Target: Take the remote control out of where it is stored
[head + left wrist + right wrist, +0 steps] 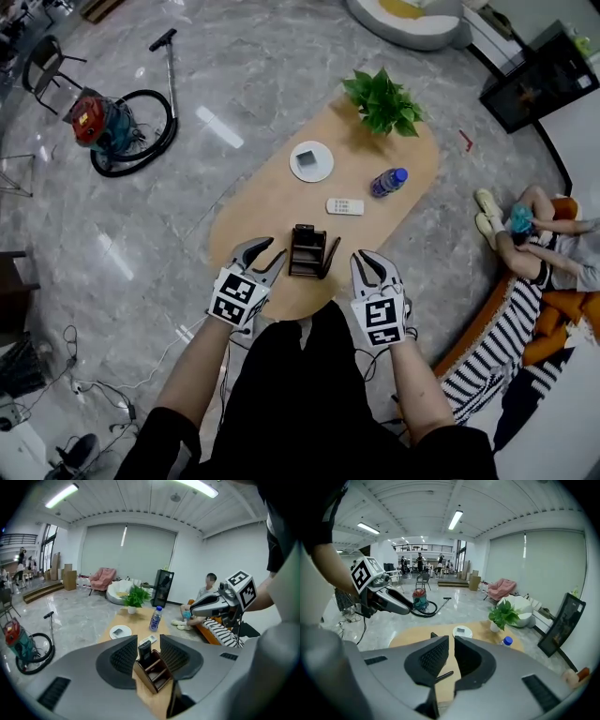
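Grey marble floor [281,66], oval wooden table [267,206]

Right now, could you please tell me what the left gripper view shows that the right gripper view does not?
Only the left gripper view clearly shows the black remote control standing in the wooden holder, seen beyond that view's own parted jaws, the white remote behind it, a seated person and the right tool. Only the right gripper view shows the left tool. Both share the table, potted plant, plate, bottle and vacuum cleaner.
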Tool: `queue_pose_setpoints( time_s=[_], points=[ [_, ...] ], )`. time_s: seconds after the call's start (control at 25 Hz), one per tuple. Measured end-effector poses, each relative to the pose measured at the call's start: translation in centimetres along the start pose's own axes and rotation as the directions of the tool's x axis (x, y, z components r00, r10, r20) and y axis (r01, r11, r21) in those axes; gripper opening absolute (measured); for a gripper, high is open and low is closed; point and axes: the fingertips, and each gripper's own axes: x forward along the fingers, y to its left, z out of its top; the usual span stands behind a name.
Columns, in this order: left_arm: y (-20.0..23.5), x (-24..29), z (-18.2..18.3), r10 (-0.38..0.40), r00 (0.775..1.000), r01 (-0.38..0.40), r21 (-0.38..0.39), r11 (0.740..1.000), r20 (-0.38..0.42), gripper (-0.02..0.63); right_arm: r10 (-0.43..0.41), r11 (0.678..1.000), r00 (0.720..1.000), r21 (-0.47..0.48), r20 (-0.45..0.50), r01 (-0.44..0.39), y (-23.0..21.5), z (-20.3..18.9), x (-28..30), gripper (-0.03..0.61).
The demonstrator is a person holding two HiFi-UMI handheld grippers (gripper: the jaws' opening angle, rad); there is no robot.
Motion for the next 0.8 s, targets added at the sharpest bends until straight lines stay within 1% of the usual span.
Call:
queue_pose_setpoints(
  time_s=[0.2, 0.36, 0.4, 0.48, 0.6, 0.68, 0.72, 0.8],
  points=[
    [0.3, 3.7, -1.3, -0.036, 0.995, 0.041, 0.055, 0.998, -0.09, 0.185, -0.003, 0.999, 1.0, 0.033, -0.022, 0.004, -1.3, -1.6, 0.1, 0.041],
    [1.0, 6.3, -2.1, -0.046, 0.987, 0.064, 0.114, 0.991, -0.156, 0.199, 0.002, 0.998, 0.999, 0.059, -0.049, 0.001, -2.8, -3.1, 0.1, 0.041],
    [1.2, 7.0, -2.3, -0.049, 0.983, 0.072, 0.122, 0.99, -0.177, 0.204, 0.001, 0.998, 0.998, 0.067, -0.055, 0.002, -3.3, -3.4, 0.1, 0.041],
    [1.3, 8.3, -3.1, -0.063, 0.973, 0.096, 0.139, 0.986, -0.221, 0.236, -0.001, 0.996, 0.998, 0.085, -0.067, 0.007, -4.2, -4.1, 0.0, 0.041],
    [1.3, 10.3, -4.5, -0.079, 0.952, 0.139, 0.187, 0.973, -0.297, 0.246, -0.001, 0.995, 0.997, 0.103, -0.073, 0.009, -5.2, -4.9, -0.1, 0.041],
    [1.4, 11.6, -5.1, -0.075, 0.934, 0.165, 0.236, 0.958, -0.349, 0.252, -0.001, 0.993, 0.997, 0.114, -0.074, 0.009, -5.7, -5.3, 0.0, 0.041],
    [1.3, 12.1, -5.5, -0.07, 0.924, 0.184, 0.275, 0.944, -0.377, 0.252, 0.002, 0.993, 0.997, 0.121, -0.076, 0.008, -5.8, -5.5, -0.1, 0.041],
    [1.0, 13.0, -6.4, -0.057, 0.9, 0.235, 0.372, 0.898, -0.432, 0.252, 0.01, 0.991, 0.996, 0.137, -0.084, 0.002, -5.8, -6.2, -0.3, 0.041]
  ],
)
